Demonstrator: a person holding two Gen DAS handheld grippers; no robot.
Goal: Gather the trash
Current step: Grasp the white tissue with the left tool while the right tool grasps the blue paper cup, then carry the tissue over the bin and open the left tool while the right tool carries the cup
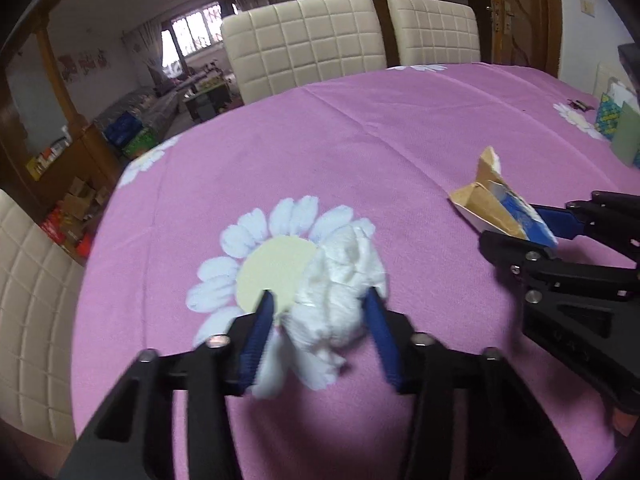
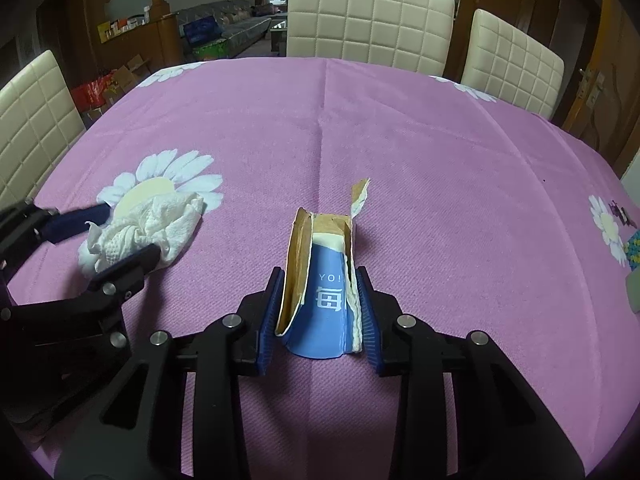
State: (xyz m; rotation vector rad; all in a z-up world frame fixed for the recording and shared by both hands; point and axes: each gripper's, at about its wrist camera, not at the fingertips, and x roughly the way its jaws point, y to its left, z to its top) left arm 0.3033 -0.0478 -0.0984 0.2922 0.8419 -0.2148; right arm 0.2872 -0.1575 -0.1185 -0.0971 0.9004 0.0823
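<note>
A crumpled white tissue (image 1: 340, 264) lies on a printed daisy of the pink tablecloth (image 1: 360, 140). My left gripper (image 1: 320, 294) has its blue pads against both sides of the wad; the right wrist view shows the same grip from the side, tissue (image 2: 160, 216) between the left gripper's (image 2: 130, 229) fingers. A torn blue and brown paper carton (image 2: 324, 304) lies on the cloth to the right of the tissue. My right gripper (image 2: 320, 272) is shut on its lower end, one pad on each side. The left wrist view shows the carton (image 1: 492, 204) in the right gripper (image 1: 516, 224).
Cream quilted chairs (image 2: 368, 16) stand around the far and left sides of the table. A colourful patterned box (image 1: 608, 116) and small dark scraps (image 2: 622, 214) sit at the table's right edge. Bare cloth stretches beyond both pieces of trash.
</note>
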